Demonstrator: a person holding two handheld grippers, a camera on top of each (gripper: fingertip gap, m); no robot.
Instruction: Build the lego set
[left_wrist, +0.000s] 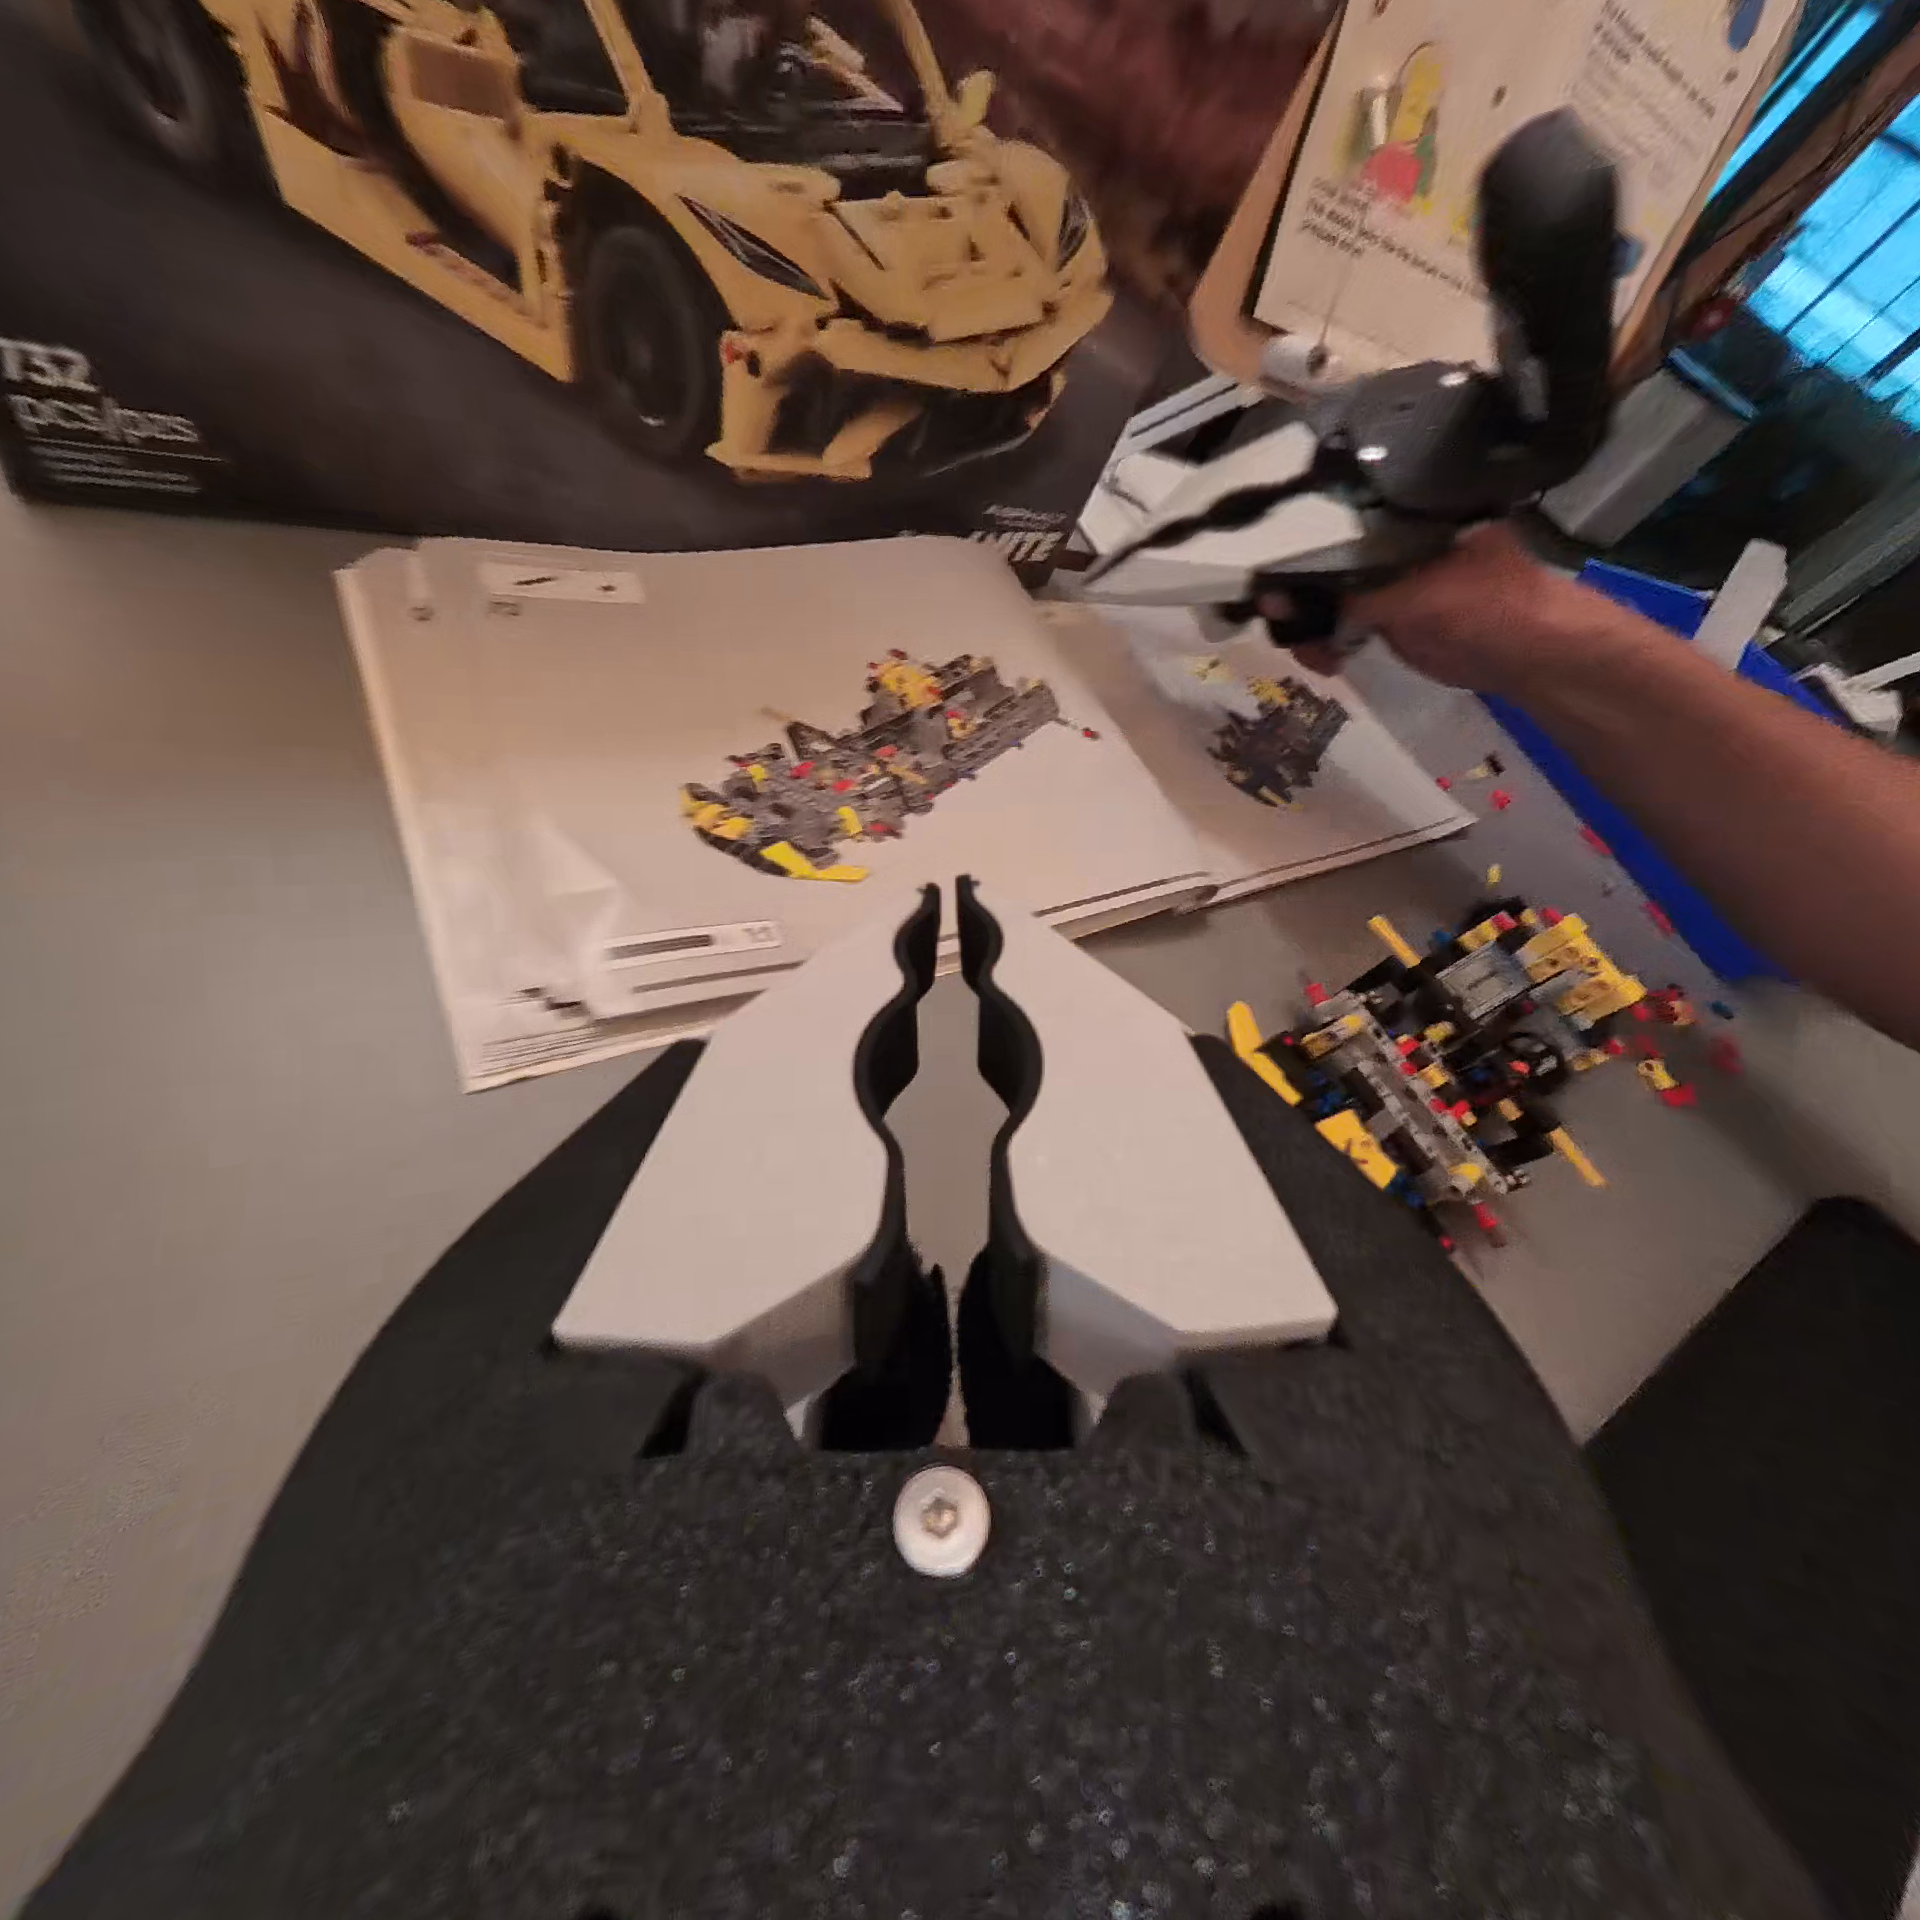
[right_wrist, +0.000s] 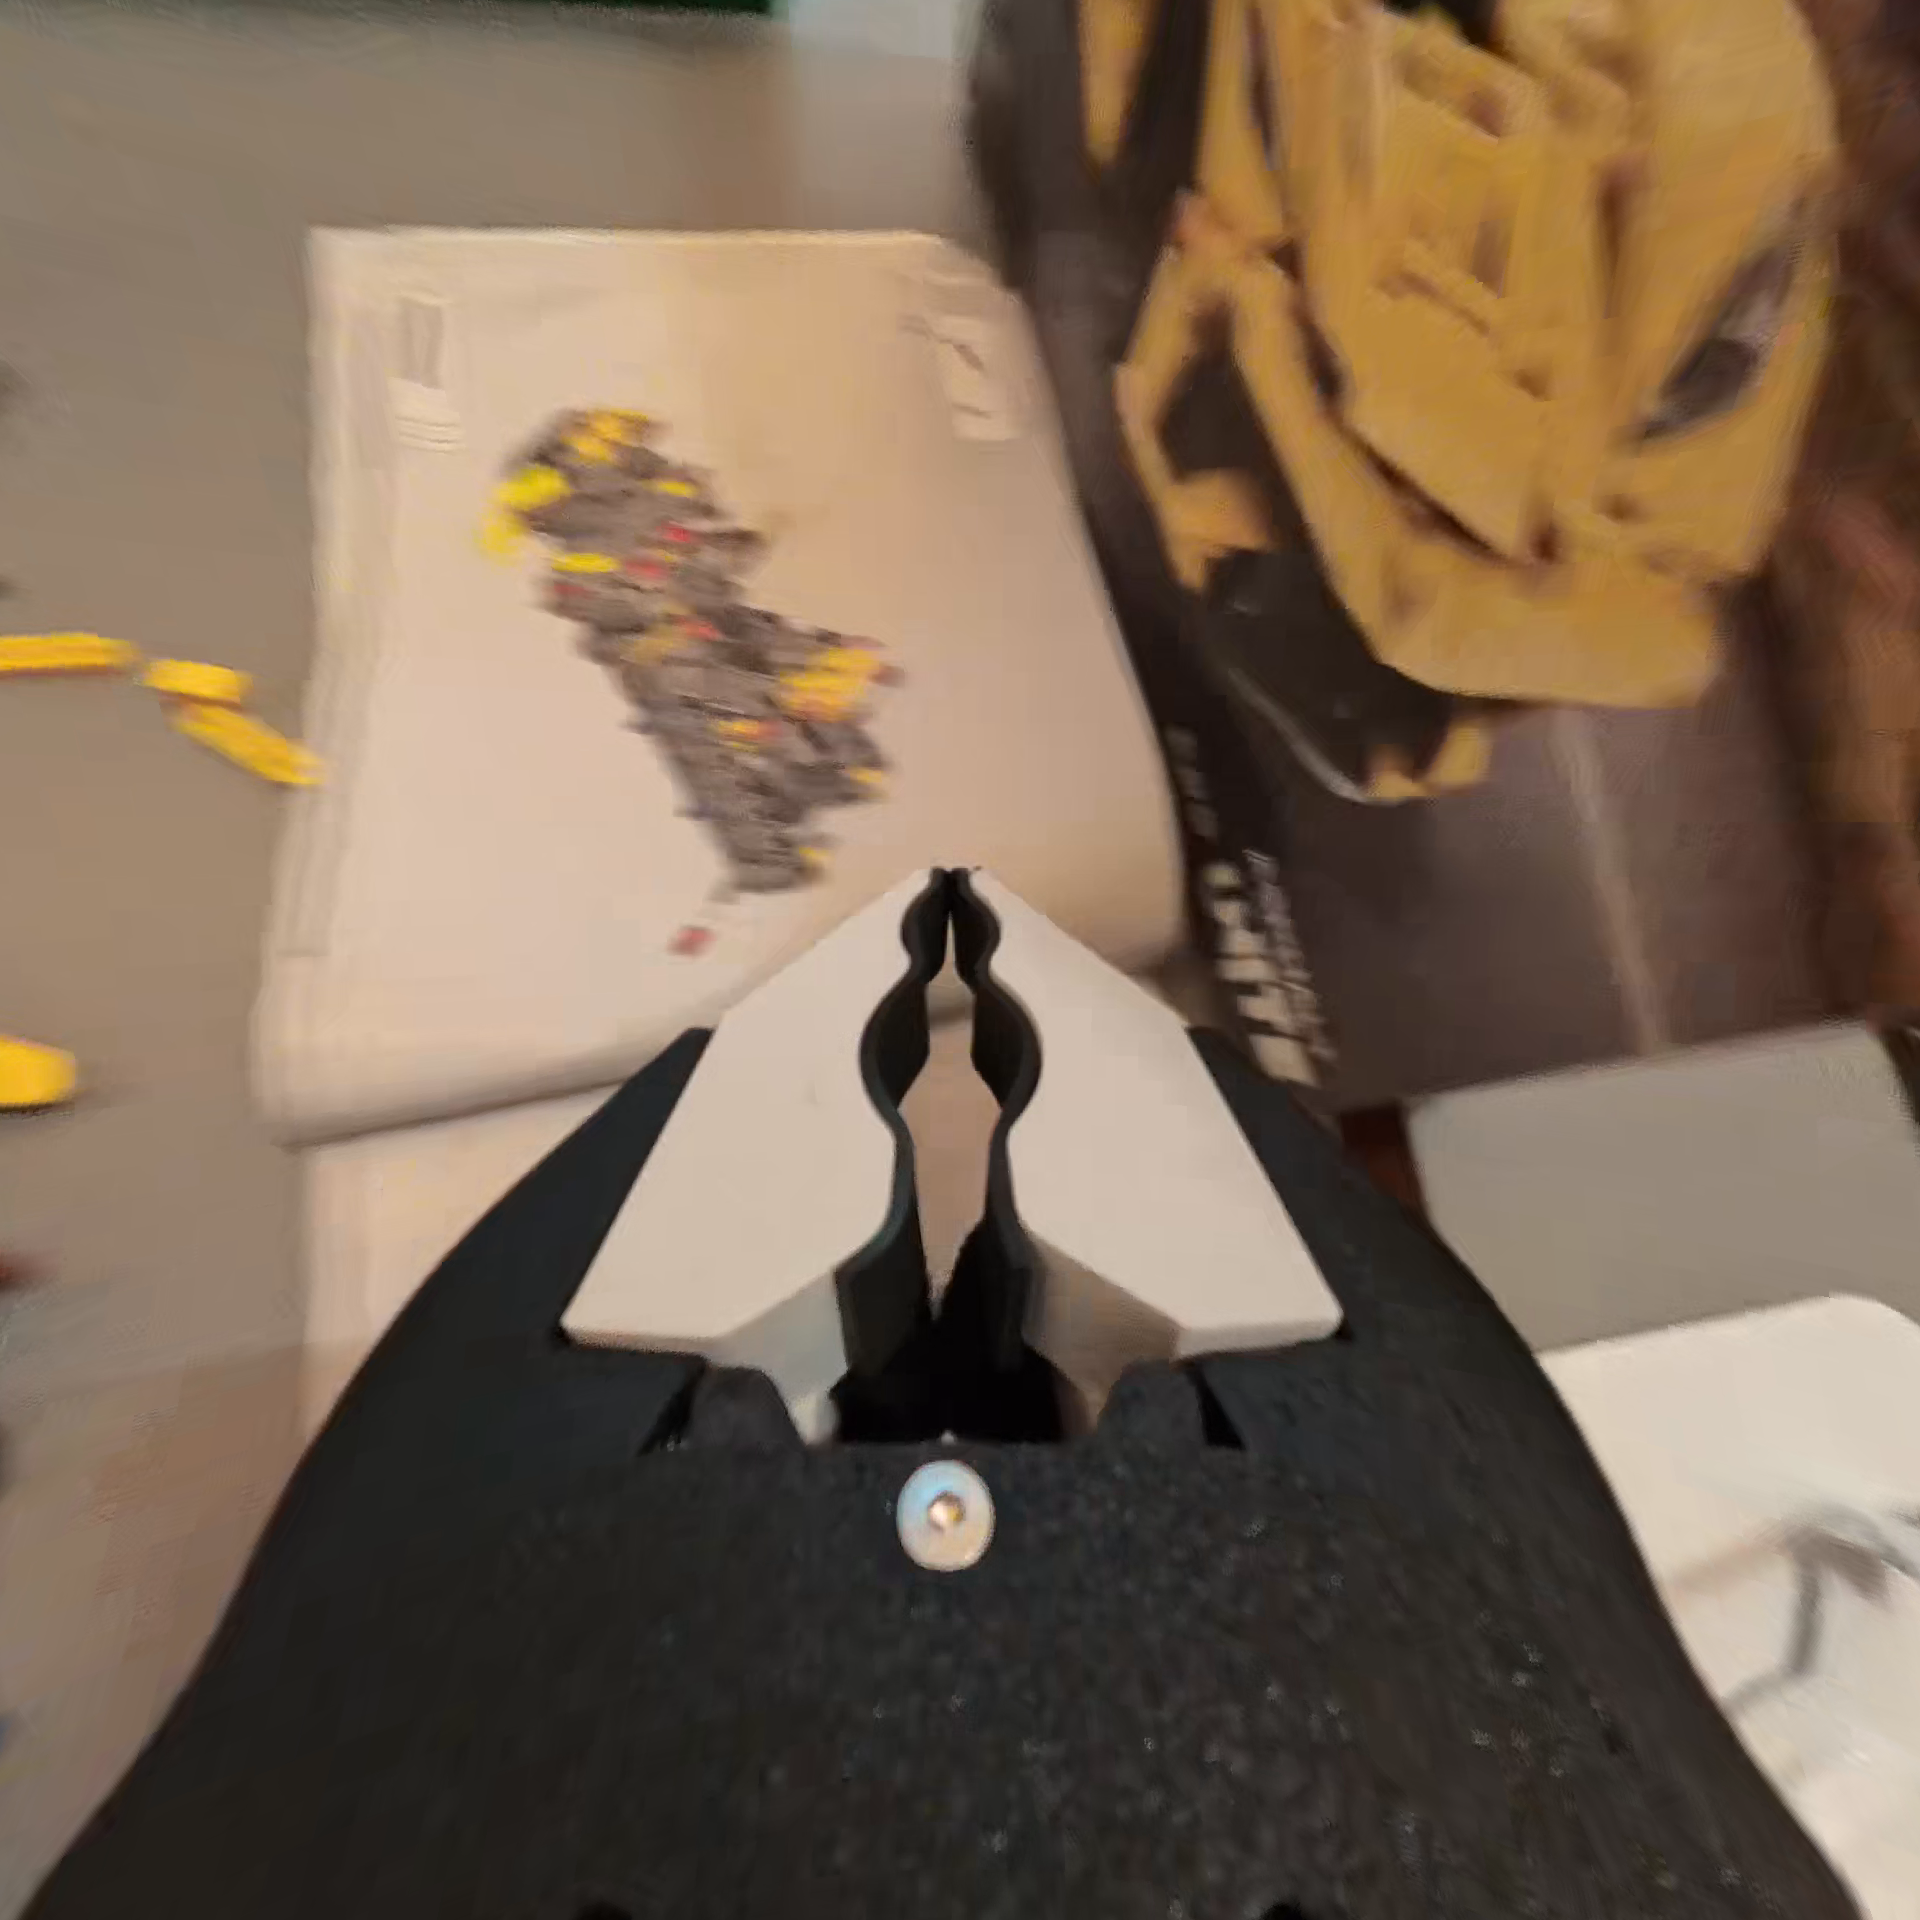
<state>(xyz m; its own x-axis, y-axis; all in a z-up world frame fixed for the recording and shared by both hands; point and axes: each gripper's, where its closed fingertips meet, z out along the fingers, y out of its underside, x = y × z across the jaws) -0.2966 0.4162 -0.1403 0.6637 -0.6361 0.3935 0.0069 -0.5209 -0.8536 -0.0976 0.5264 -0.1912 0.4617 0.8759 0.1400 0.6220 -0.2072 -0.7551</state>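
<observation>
The half-built yellow, grey and black lego chassis (left_wrist: 1444, 1060) sits on the grey tabletop (left_wrist: 187, 935), right of your left gripper (left_wrist: 948, 894), loose red and yellow pieces (left_wrist: 1662, 1049) scattered just beside it. Your left gripper hovers empty over the near edge of the open white instruction booklet (left_wrist: 790, 748), its tips a narrow slit apart. Your right gripper (right_wrist: 951, 878), tips pressed together on nothing, points down at the booklet's far page beside the dark set box (left_wrist: 312, 343). Bare tabletop lies open to the left; a blue bin (left_wrist: 1621, 769) borders the right.
</observation>
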